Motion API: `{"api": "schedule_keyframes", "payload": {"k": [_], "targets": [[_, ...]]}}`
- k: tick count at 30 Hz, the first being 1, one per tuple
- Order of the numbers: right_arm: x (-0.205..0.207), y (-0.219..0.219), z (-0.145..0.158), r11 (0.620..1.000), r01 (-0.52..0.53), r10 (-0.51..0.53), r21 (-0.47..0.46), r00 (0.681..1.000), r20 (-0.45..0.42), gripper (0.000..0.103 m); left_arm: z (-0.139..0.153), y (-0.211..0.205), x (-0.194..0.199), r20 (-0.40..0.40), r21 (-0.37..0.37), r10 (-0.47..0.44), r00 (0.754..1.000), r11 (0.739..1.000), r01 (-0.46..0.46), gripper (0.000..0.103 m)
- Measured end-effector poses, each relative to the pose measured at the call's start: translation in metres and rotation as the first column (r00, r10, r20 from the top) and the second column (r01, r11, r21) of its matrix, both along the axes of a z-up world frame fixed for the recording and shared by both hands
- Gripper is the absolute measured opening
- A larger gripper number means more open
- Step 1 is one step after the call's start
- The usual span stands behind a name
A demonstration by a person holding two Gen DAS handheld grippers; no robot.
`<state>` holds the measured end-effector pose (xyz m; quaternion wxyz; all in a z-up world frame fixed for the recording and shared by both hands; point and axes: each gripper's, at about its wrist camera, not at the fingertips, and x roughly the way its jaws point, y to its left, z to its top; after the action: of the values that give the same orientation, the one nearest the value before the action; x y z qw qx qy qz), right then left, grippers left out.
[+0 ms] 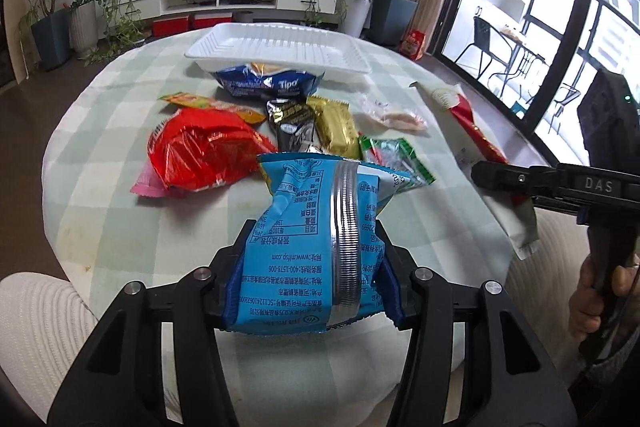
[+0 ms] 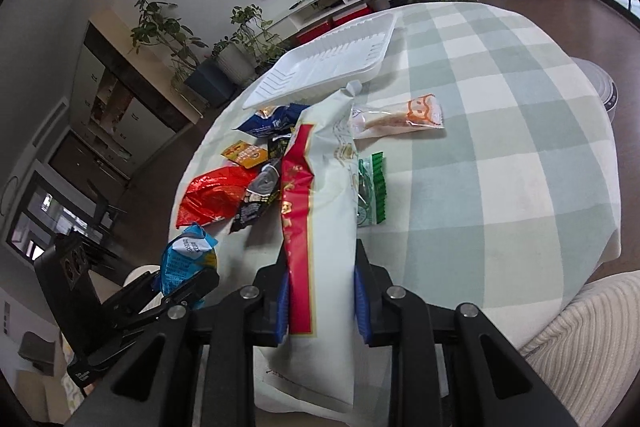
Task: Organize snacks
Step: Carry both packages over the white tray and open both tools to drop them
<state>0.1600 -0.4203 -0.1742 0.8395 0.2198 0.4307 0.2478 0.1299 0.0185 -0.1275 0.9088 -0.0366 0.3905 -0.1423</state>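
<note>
My left gripper (image 1: 314, 259) is shut on a light blue snack bag (image 1: 316, 227) with a silver band, held above the near table edge; it also shows in the right wrist view (image 2: 186, 259). My right gripper (image 2: 320, 291) is shut on a long white and red snack bag (image 2: 324, 195), seen at the right in the left wrist view (image 1: 468, 115). An empty white foam tray (image 1: 276, 47) sits at the far side of the table, also in the right wrist view (image 2: 324, 67). Loose snacks lie between: a red bag (image 1: 200, 151), a dark blue Tipo bag (image 1: 268, 81), a gold pack (image 1: 336, 127).
The round table has a green and white checked cloth (image 1: 120, 187). A clear sausage pack (image 2: 400, 119) and a green packet (image 2: 372, 187) lie to the right of the pile. White cushioned chairs (image 2: 588, 327) stand near the table edge. Potted plants and a TV cabinet line the far wall.
</note>
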Motion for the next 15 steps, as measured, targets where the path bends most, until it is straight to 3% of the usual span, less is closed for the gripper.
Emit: {"api": "schedule_keyframes", "payload": {"k": [8,15], "targets": [[0.020,-0.002,0.019,0.995,-0.037,0.038,0.096,0.999,-0.007,0.028,0.040,0.009,0.010,0.033,-0.037,-0.019,0.999,0.999,0.020,0.051],[0.061,0.000,0.046,0.988,-0.057,0.057,0.145,0.998,0.000,0.028,0.073,0.020,0.051,0.059,-0.019,-0.020,0.998,1.000,0.021,0.051]]}}
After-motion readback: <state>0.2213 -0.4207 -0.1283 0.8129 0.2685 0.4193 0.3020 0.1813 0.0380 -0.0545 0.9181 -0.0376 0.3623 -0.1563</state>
